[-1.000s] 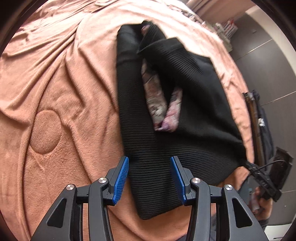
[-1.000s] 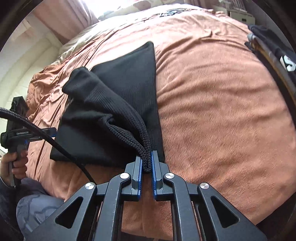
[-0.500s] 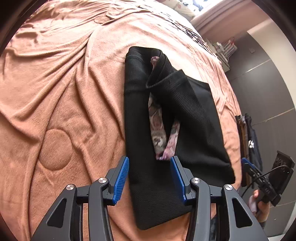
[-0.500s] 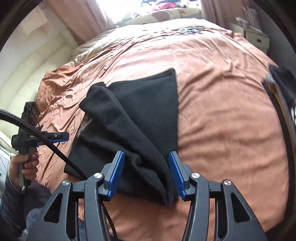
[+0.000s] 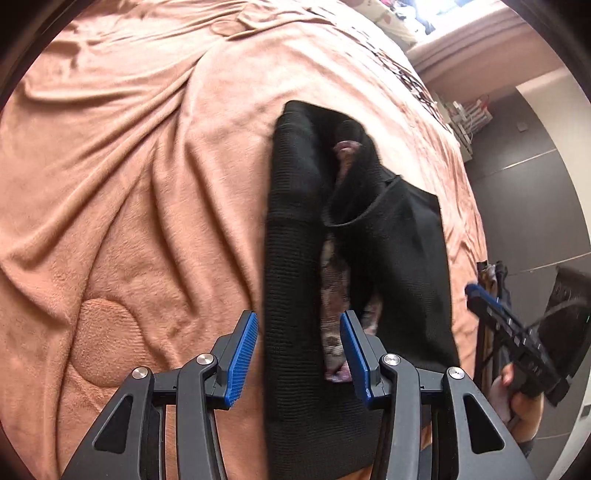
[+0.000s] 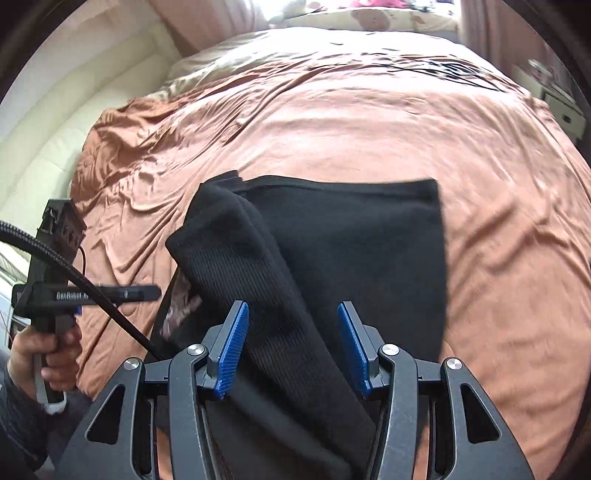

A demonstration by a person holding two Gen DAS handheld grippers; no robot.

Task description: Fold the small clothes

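A black ribbed knit garment (image 5: pixel 295 280) lies on the bed, one side folded over the middle, with a patterned pink lining (image 5: pixel 332 295) showing along the fold. My left gripper (image 5: pixel 298 354) is open and empty above its near end. In the right wrist view the same garment (image 6: pixel 351 251) lies flat with a raised fold (image 6: pixel 236 251) across its left part. My right gripper (image 6: pixel 291 343) is open and empty above that fold. The left gripper also shows in the right wrist view (image 6: pixel 55 291), and the right gripper in the left wrist view (image 5: pixel 517 339).
An orange-brown fleece blanket (image 5: pixel 129 184) covers the bed, wrinkled at the left. A cream headboard (image 6: pixel 55 122) and pillows (image 6: pixel 369 18) stand at the far end. Dark clothes hang on a rack (image 5: pixel 491 273) to the right. Grey cabinet doors (image 5: pixel 528 184) stand behind it.
My right gripper has opened and let go of the garment's edge, dropping the fold onto the garment, then drew back. My left gripper has pulled back toward the near end.
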